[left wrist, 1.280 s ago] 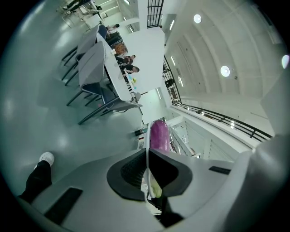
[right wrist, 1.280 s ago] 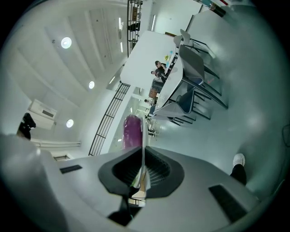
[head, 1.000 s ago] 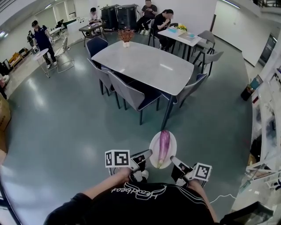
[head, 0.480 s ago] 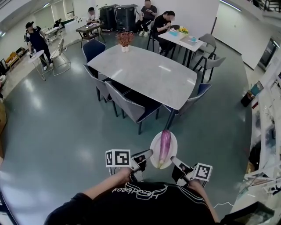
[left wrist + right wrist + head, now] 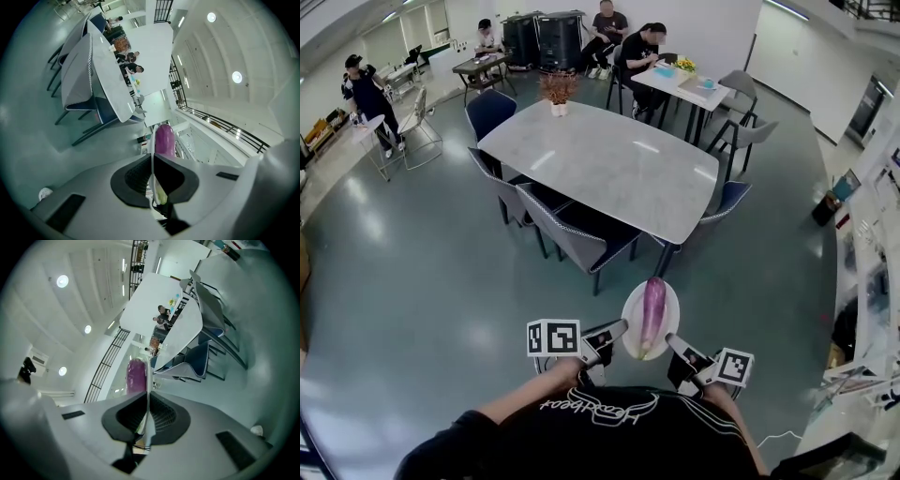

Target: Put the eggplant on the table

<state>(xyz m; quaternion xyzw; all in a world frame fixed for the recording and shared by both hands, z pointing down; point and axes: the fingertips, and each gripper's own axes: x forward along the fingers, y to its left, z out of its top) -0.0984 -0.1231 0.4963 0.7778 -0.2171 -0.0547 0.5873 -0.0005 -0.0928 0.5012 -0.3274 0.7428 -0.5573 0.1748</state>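
Observation:
A long purple eggplant [image 5: 652, 314] lies on a white plate [image 5: 629, 330] carried in front of the person, above the grey floor. My left gripper [image 5: 619, 329] is shut on the plate's left rim, and my right gripper [image 5: 671, 341] is shut on its right rim. In the left gripper view the plate [image 5: 152, 154] runs edge-on between the jaws with the eggplant [image 5: 164, 139] beyond. The right gripper view shows the same plate [image 5: 148, 385] and eggplant [image 5: 136, 374]. The big grey table [image 5: 600, 159] stands ahead, a short way off.
Grey and blue chairs [image 5: 572, 234] line the table's near side. A flower pot [image 5: 556, 91] sits at the table's far end. Several people sit or stand at the far tables [image 5: 689, 84]. Shelving [image 5: 872, 281] runs along the right.
The table and chairs have drawn closer and lower in the head view, as the person walks toward them. Both grippers keep their hold on the plate.

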